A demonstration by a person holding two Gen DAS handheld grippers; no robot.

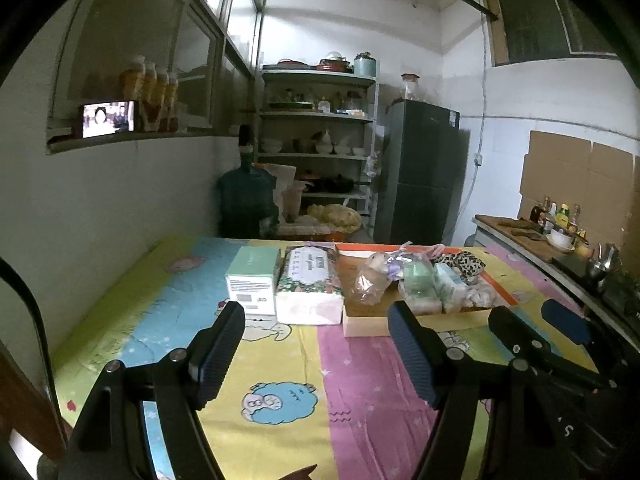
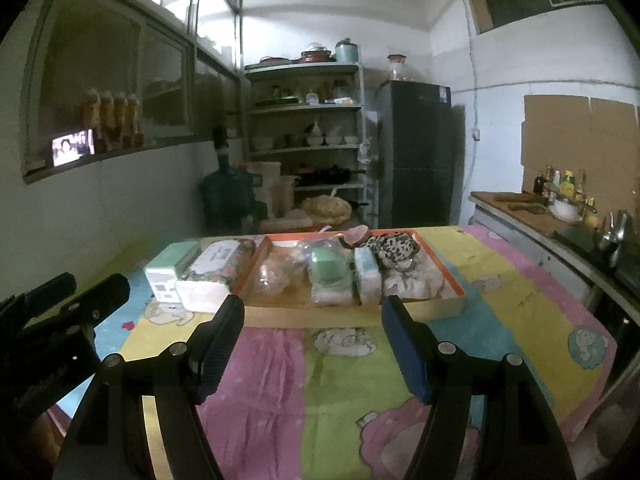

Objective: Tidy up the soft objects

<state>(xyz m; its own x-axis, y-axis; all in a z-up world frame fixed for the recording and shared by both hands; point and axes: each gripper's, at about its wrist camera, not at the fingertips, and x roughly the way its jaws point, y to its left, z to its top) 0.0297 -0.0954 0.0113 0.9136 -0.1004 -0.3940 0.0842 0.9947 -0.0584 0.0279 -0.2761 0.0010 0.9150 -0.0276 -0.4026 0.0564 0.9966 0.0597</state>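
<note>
Hovering over the cartoon-print-covered table [image 2: 344,392], both hand-held grippers are seen with jaws apart, empty. Left hand-held gripper [image 1: 316,344]; right hand-held gripper [image 2: 312,336]. Bagged soft items are noted in the orange-rimmed shallow tray [image 2: 448,276].

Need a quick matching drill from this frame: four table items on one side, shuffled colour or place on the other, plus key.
Items
1. small box
2. tissue pack
3. tray
4. patterned cloth

Descriptions
A. orange rim
B. leopard print, inside the tray
C. mint green top, far left of the row
D. floral wrap, between the box and the tray

Pairs: 1-C, 2-D, 3-A, 4-B
</note>
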